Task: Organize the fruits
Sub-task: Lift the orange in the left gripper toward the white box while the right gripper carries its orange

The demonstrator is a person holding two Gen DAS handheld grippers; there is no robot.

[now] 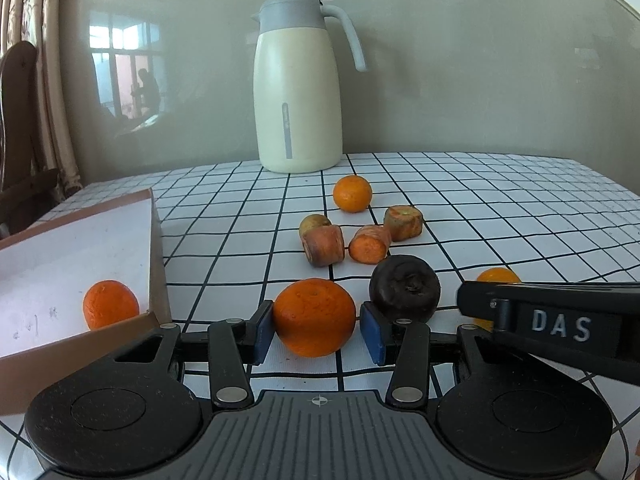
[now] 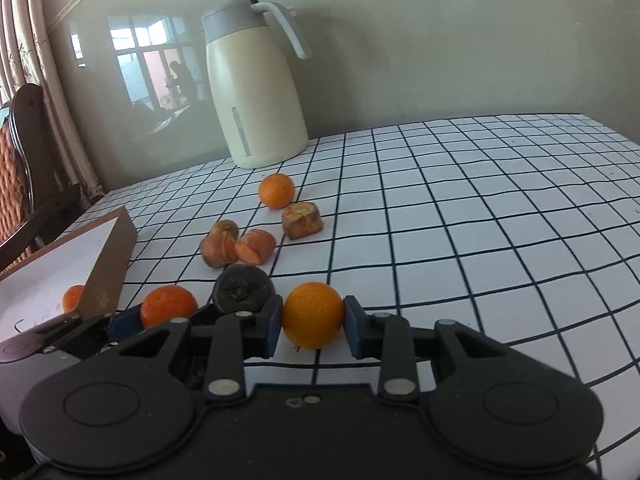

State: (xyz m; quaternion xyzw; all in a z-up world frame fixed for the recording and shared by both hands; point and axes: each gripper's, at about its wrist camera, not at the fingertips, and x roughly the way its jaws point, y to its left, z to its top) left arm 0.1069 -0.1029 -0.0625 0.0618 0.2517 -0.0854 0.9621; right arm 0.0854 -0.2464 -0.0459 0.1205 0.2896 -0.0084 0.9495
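My left gripper (image 1: 314, 330) is shut on an orange (image 1: 314, 316) low over the checked tablecloth, just right of the cardboard box (image 1: 158, 248). One orange (image 1: 110, 303) lies inside the box. My right gripper (image 2: 312, 326) is shut on a second orange (image 2: 313, 315), to the right of the left gripper (image 2: 120, 326). A dark round fruit (image 1: 405, 288) sits between the two grippers. Another orange (image 1: 352, 193) lies farther back near the jug.
Three carrot chunks (image 1: 368, 242) and a small brownish fruit (image 1: 314, 222) lie mid-table. A cream thermos jug (image 1: 298, 92) stands at the back by the wall. A wooden chair (image 2: 28, 168) and curtain are at the left.
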